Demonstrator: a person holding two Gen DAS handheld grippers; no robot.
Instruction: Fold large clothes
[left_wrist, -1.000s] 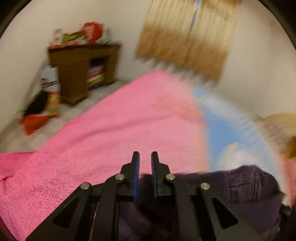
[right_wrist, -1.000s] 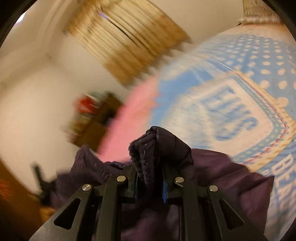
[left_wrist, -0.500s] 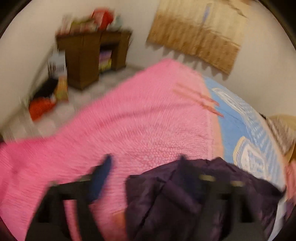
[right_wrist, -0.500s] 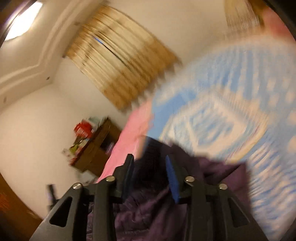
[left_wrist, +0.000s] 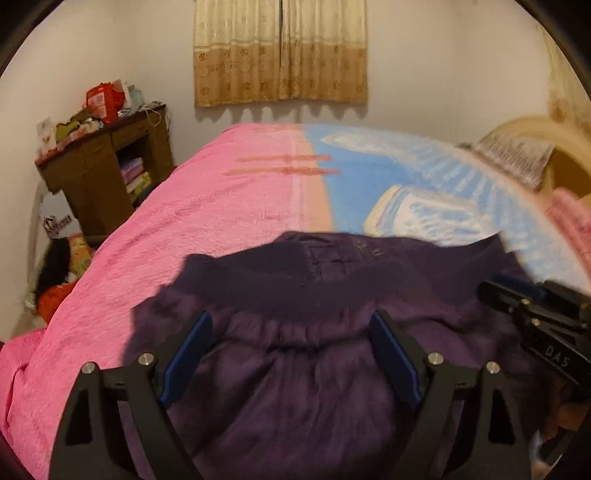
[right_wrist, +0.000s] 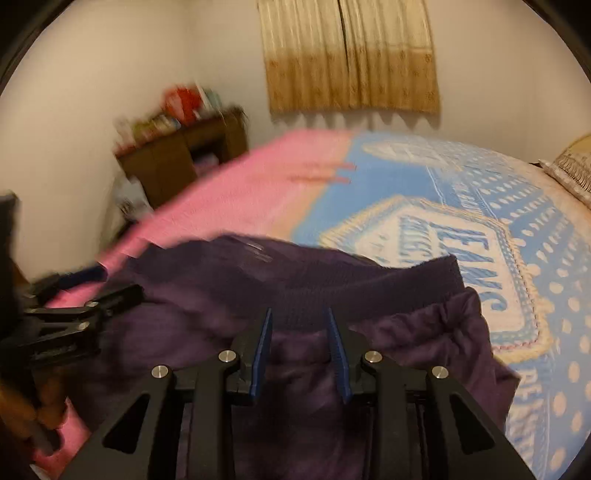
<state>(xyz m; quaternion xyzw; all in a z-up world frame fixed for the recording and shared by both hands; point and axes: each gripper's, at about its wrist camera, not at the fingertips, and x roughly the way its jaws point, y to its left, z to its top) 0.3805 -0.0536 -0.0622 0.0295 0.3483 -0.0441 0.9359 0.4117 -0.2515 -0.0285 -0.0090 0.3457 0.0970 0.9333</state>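
In the left wrist view there is one garment, a dark purple garment (left_wrist: 295, 332), spread across the lower half of the frame on the bed, its ribbed band running level across the middle. Two grippers show. The left gripper (left_wrist: 290, 354) fills the bottom, its two blue pads set wide apart above the cloth and pressing on nothing — released, its jaws having just been opening. The right gripper (left_wrist: 517, 295) enters at the right edge, blurred, over the garment's right end. Under the garment lie two covers: a pink bedspread (left_wrist: 184, 229) on the left and a blue patterned blanket (left_wrist: 424, 184) on the right. One brown curtain (left_wrist: 280, 51) hangs at top centre, one dark wooden cabinet (left_wrist: 107, 173) stands at the left with clutter on top, and one patterned pillow (left_wrist: 513, 155) lies at the right.

In the right wrist view the same garment (right_wrist: 295, 280) fills the lower centre, straddling pink bedspread (right_wrist: 240, 192) and blue blanket (right_wrist: 480, 206). The right gripper (right_wrist: 299, 343) sits at bottom centre, its two pads a narrow gap apart with cloth showing behind them, nothing pinched — let go, though its jaws have just been closing. The left gripper (right_wrist: 107, 288) comes in low at the left edge, blurred. Curtain (right_wrist: 351, 55) at top, cabinet (right_wrist: 181, 162) at upper left.
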